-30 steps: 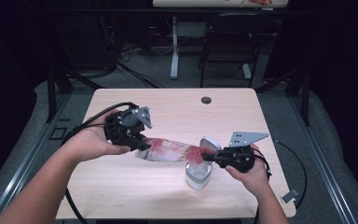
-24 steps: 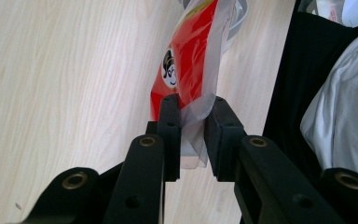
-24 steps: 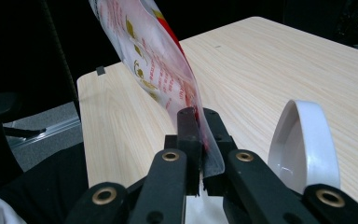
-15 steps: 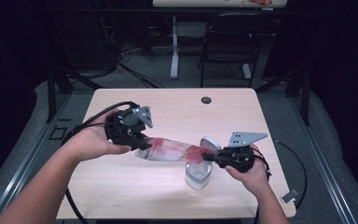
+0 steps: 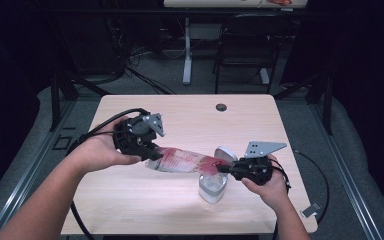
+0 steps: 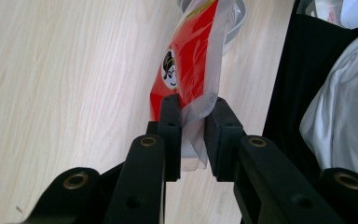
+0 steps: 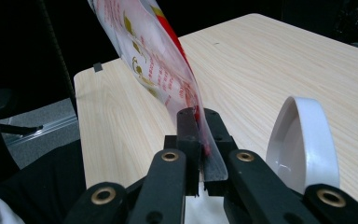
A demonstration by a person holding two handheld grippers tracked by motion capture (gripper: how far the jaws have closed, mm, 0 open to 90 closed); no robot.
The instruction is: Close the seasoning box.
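Two grippers, left gripper (image 5: 152, 154) and right gripper (image 5: 225, 168), each pinch an end of a red plastic bag (image 5: 185, 161) stretched above a white container (image 5: 213, 186) near the tabletop's (image 5: 180, 110) front edge.

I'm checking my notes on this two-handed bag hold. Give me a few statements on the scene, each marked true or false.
1. Both grippers clamp the same red-and-clear plastic bag. True.
2. The bag lies flat on the table. False: it hangs stretched between the left gripper and the right gripper.
3. A white lidded container stands under the bag's right end. True.
4. The container's lid is closed. False: it stands open.
5. The right gripper is empty. False: it pinches the bag's edge.
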